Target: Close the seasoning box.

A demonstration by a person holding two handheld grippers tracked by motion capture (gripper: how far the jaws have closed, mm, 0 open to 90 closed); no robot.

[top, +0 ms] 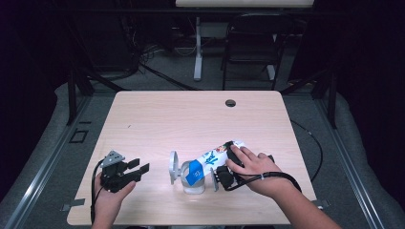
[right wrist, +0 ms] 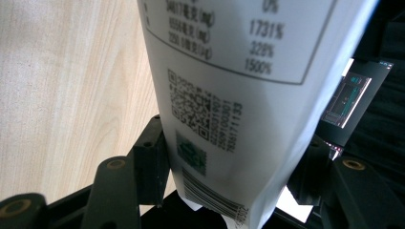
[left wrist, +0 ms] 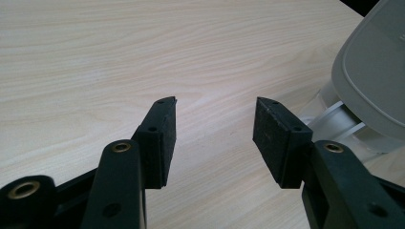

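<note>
The right tool (top: 220, 175) is clamped on a white pouch (top: 212, 161) with blue and dark printing. In the right gripper view the pouch (right wrist: 229, 95) stands between the two black jaws, both pads pressed against its sides, with a nutrition panel, a square code and a barcode facing the camera. The person's right hand (top: 253, 167) lies over the top of this tool, fingers reaching forward onto the pouch's far end. From the tool the pouch runs slanted, its lower end resting on a small white-grey machine (top: 191, 177) just left of the jaws; a round white lid or disc (top: 173, 167) stands upright at the machine's far left side.

Well apart from that, further left, the left tool (top: 136, 171) sits in the person's left hand (top: 110, 191), its jaws spread apart with nothing between them. In the left gripper view the left tool (left wrist: 214, 125) points along bare wood, and the grey body of the machine (left wrist: 372, 81) rises just beyond its right-hand jaw, not touching it.

Both tools are low over the light wooden table (top: 191, 119), near its front edge. A small round hole (top: 230, 103) sits in the table near the far edge, well beyond the right tool.
</note>
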